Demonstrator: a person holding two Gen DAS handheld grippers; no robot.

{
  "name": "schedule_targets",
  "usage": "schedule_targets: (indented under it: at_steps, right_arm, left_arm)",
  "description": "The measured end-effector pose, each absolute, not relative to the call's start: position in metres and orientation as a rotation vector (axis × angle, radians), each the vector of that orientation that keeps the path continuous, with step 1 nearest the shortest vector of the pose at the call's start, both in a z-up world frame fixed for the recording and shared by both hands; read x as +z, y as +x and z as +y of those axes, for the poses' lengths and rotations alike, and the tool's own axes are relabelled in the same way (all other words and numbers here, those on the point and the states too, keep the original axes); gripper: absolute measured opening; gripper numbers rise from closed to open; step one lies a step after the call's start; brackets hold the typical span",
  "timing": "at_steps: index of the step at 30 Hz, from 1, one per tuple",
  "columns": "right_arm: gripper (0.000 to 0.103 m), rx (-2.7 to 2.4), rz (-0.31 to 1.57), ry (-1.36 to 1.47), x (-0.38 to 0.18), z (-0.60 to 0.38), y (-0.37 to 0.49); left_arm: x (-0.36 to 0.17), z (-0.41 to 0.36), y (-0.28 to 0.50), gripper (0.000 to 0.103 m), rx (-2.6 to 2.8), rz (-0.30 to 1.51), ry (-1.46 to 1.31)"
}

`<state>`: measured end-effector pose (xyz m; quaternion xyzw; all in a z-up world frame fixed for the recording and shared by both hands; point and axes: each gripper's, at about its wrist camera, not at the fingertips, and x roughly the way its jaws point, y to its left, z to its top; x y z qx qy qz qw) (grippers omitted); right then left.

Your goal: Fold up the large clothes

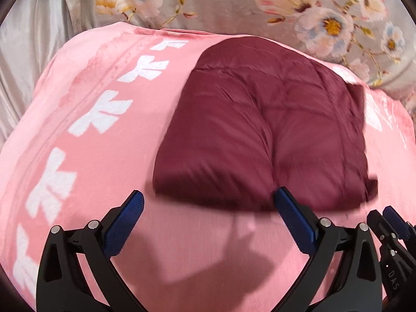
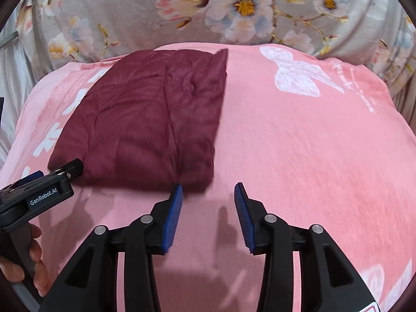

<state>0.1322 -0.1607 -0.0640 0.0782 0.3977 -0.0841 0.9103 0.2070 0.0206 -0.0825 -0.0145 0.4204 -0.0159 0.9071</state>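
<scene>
A maroon quilted garment (image 1: 260,130) (image 2: 150,114) lies folded into a thick rectangle on a pink blanket (image 1: 104,135) (image 2: 299,143). My left gripper (image 1: 209,195) stands wide open just in front of the garment's near edge, and its pads (image 1: 293,215) press on nothing. In the right wrist view the left gripper (image 2: 52,182) sits at the garment's near left corner. My right gripper (image 2: 208,187) is partly open at the near right corner, over bare blanket. Its left fingertip (image 2: 176,195) is right at the garment's edge. The right gripper (image 1: 390,221) also shows at the lower right of the left wrist view.
The pink blanket carries white bow prints (image 2: 296,78) and spreads widely to the right of the garment. A grey floral bedcover (image 2: 234,7) (image 1: 325,13) lies bunched behind it. A person's hand (image 2: 33,260) holds the left gripper's handle.
</scene>
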Motion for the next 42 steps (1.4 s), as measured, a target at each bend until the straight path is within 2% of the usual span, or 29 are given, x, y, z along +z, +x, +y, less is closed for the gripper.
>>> schedule_targets:
  at_steps: [11,14,18,35,42]
  right_arm:
    - [0.044,-0.184,0.869,0.147,-0.090,-0.156,0.067]
    - [0.044,-0.195,0.868,0.098,-0.092,-0.153,0.056]
    - [0.051,-0.204,0.853,0.102,-0.091,-0.154,0.050]
    - [0.053,-0.243,0.812,0.136,-0.087,-0.160,0.040]
    - [0.060,-0.242,0.746,0.088,-0.078,-0.150,0.031]
  left_arm:
    - [-0.096,-0.032,0.119,0.098,-0.065,0.886,0.010]
    - [-0.108,-0.037,0.111,0.098,-0.037,0.875,0.039]
    - [-0.112,-0.021,0.114,0.098,-0.023,0.904,-0.005]
    - [-0.111,-0.003,0.098,0.098,0.009,0.879,0.066]
    - [-0.100,-0.006,0.088,0.098,0.013,0.773,0.196]
